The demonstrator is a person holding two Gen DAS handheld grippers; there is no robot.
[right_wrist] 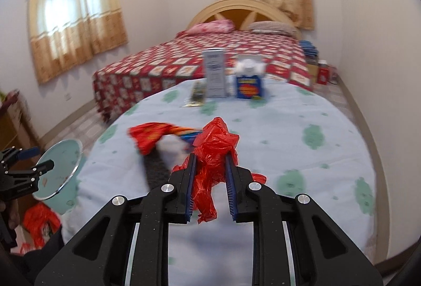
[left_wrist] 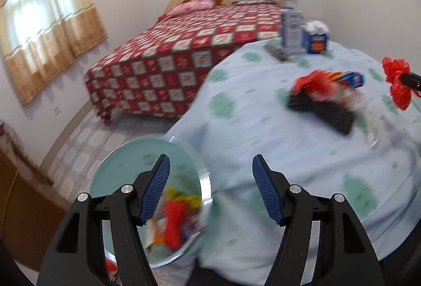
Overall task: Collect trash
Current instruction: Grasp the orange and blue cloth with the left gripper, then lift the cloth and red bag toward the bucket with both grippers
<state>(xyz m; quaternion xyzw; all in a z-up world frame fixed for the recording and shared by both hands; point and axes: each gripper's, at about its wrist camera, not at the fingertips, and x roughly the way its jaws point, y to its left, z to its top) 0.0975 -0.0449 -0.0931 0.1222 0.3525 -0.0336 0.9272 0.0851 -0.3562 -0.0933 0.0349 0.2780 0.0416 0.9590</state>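
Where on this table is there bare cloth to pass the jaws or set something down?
Free: the near cloth right of the right gripper holding the red plastic bag, and the strip before the blue tissue box. Crowded: the wrapper pile at left centre, and the back edge around the white carton.

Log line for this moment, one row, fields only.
right hand-held gripper: shut on red plastic bag | left hand-held gripper: open, empty | bin: beside table, holds wrappers | table: wrappers left
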